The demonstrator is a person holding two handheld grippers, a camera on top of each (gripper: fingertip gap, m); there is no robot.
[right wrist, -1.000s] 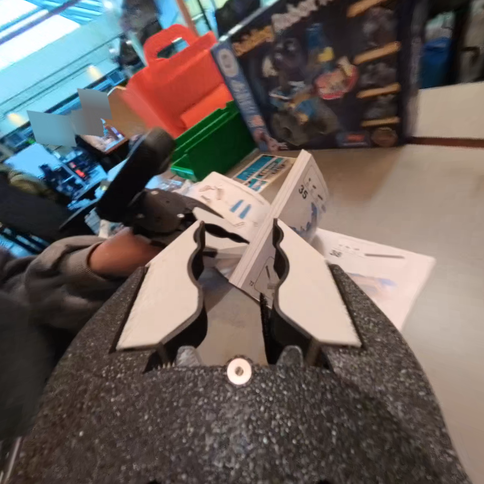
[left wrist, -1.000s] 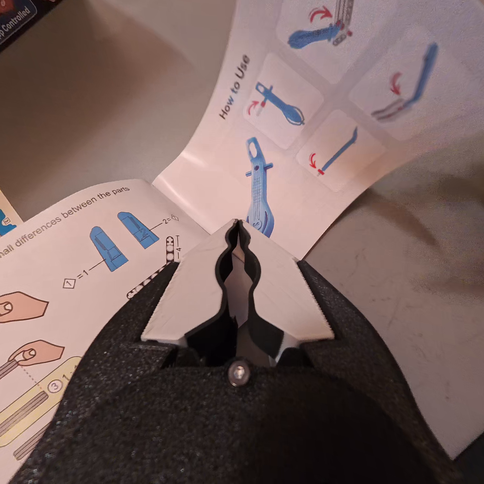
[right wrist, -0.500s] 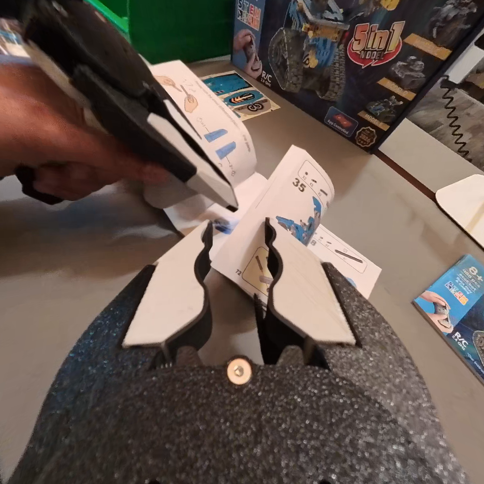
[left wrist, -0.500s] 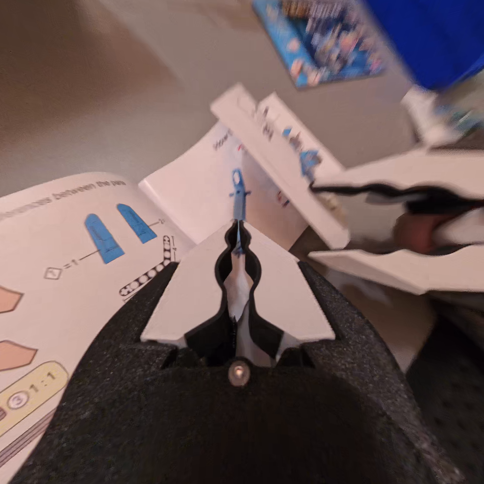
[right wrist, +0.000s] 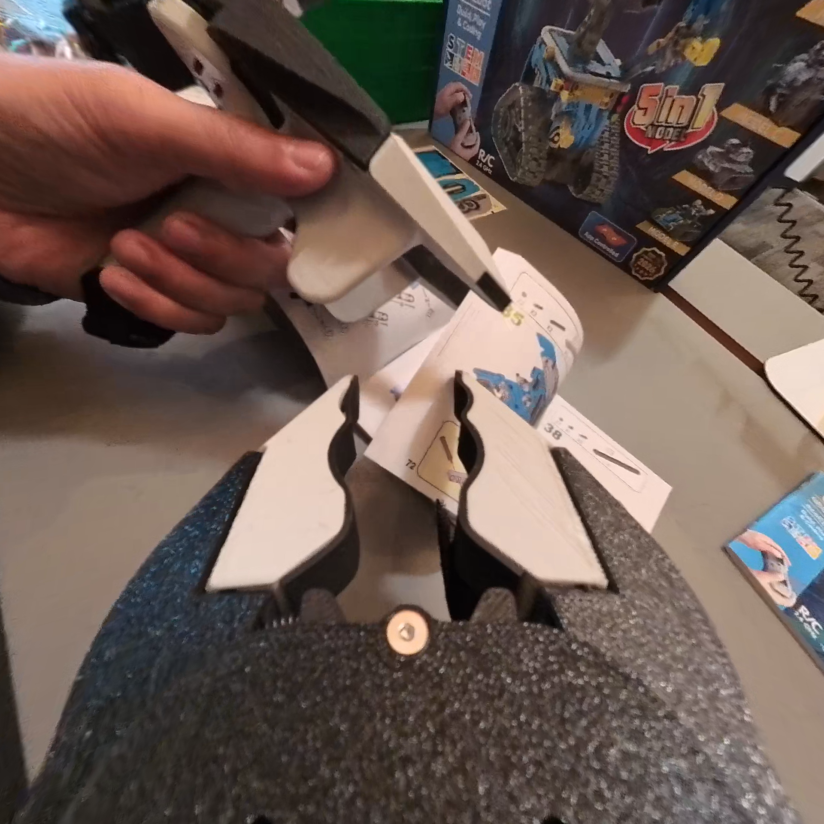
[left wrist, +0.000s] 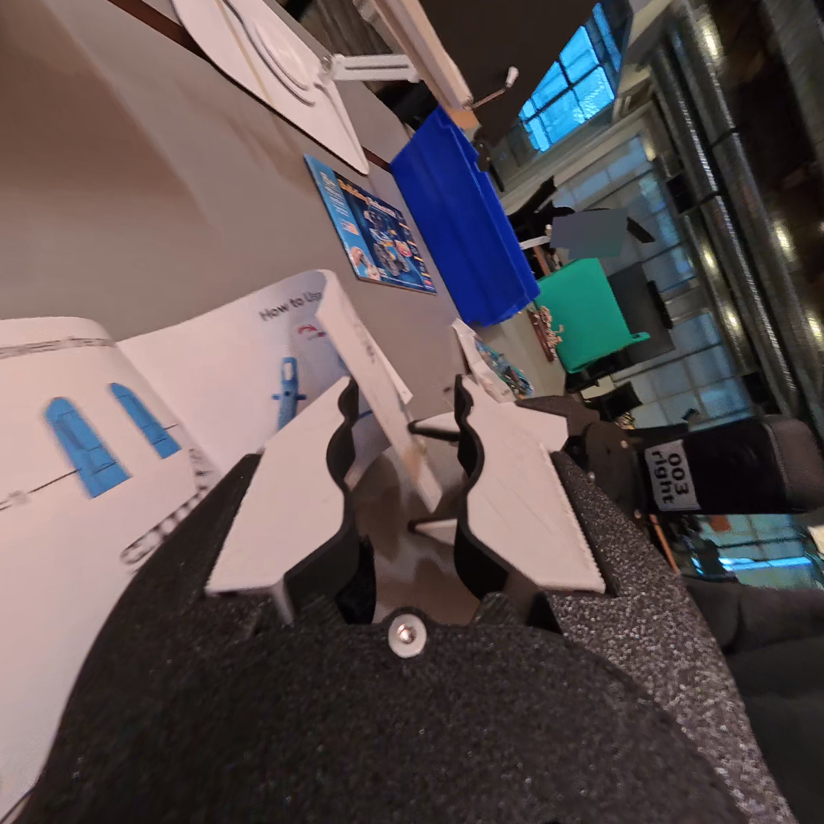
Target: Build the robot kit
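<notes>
An open instruction booklet [right wrist: 504,356] lies on the grey table [right wrist: 669,356] with a bunch of its pages standing up and curled. My right gripper [right wrist: 405,383] is open, its jaws on either side of the raised pages' lower corner. My left gripper [right wrist: 499,298], held by a hand [right wrist: 147,178], touches the top of those pages with its tip. In the left wrist view my left gripper [left wrist: 403,388] is open, and the raised pages [left wrist: 379,401] stand edge-on between its jaws. The right gripper [left wrist: 414,477] reaches in from the right, open around the same pages.
A dark toy box [right wrist: 624,111] stands at the back with a green bin [right wrist: 370,58] beside it and a sticker sheet [right wrist: 459,187] in front. A blue leaflet [right wrist: 784,548] lies at the right. The left wrist view shows a blue bin [left wrist: 459,223] and a white base plate [left wrist: 276,67].
My left gripper was shut on a page; it has opened and swung up towards the raised pages. My right gripper has stayed open beside them while its view dropped closer to the booklet.
</notes>
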